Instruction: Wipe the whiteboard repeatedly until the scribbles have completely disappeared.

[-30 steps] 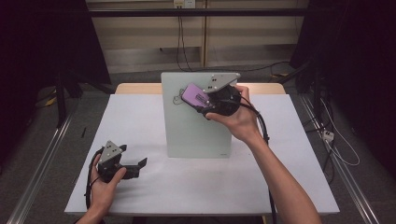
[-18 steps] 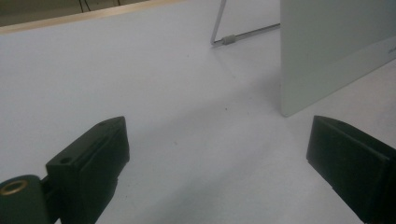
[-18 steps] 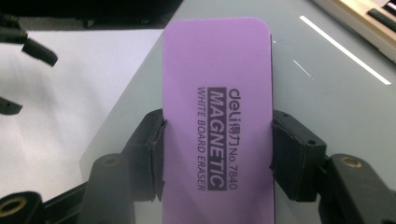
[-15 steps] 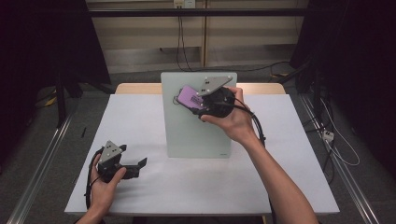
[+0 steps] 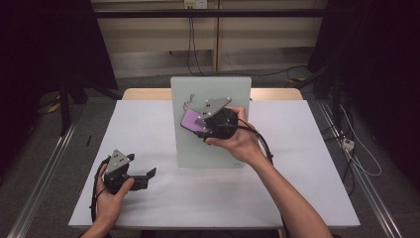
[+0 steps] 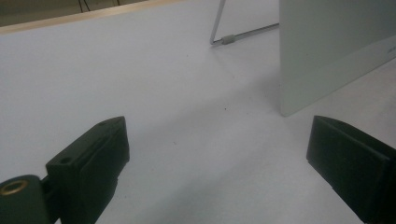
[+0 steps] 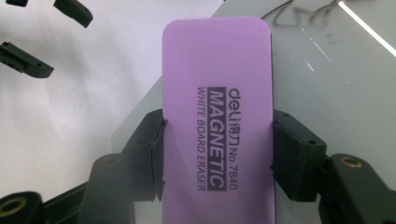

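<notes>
A small whiteboard (image 5: 218, 144) stands upright on the white table (image 5: 297, 188), tilted back on a wire stand (image 6: 223, 39). My right gripper (image 5: 200, 124) is shut on a purple magnetic whiteboard eraser (image 7: 217, 116), held flat against the board's face (image 7: 336, 93). Faint dark marker scribbles (image 7: 299, 14) remain near the board's top. My left gripper (image 5: 146, 176) rests low on the table at the front left, jaws wide open with nothing between them. In the left gripper view the board's lower corner (image 6: 327, 70) stands ahead and to the right.
Black cables trail from both grippers. Beyond the table's far wooden edge (image 5: 148, 93) is a floor with cables and dark stands. Bare table surface lies between the left gripper and the board, and to the right of the board.
My right gripper has slid the eraser down and leftward across the board's face. The left gripper has stayed where it was.
</notes>
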Motion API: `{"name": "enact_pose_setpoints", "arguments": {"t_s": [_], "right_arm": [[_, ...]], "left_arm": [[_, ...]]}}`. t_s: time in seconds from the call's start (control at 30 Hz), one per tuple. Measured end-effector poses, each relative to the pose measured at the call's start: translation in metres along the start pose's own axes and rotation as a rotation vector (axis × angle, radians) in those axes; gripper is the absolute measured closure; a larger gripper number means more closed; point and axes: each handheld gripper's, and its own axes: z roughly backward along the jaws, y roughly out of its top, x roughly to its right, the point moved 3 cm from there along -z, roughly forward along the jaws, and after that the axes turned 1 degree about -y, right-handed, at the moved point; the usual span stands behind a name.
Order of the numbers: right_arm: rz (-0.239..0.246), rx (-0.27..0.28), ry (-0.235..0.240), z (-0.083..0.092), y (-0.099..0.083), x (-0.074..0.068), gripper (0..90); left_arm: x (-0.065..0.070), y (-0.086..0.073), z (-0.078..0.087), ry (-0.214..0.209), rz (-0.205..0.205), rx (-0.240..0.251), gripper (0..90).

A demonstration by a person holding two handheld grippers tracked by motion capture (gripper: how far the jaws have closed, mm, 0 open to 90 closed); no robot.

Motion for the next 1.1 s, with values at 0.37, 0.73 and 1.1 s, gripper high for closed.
{"name": "enact_pose_setpoints", "arguments": {"t_s": [0.37, 0.73, 1.1], "right_arm": [[0.012, -0.011, 0.021, -0.008, -0.002, -0.008, 41.8], [-0.02, 0.029, -0.023, 0.007, 0.012, 0.01, 41.8], [-0.041, 0.07, -0.066, 0.02, 0.025, 0.025, 41.8]], "left_arm": [[-0.002, 0.0, 0.0, 0.005, 0.005, 0.001, 5.7], [-0.001, 0.0, 0.001, 0.0, 0.004, 0.004, 5.8], [-0.001, 0.0, 0.001, -0.001, 0.004, 0.004, 5.7]]}}
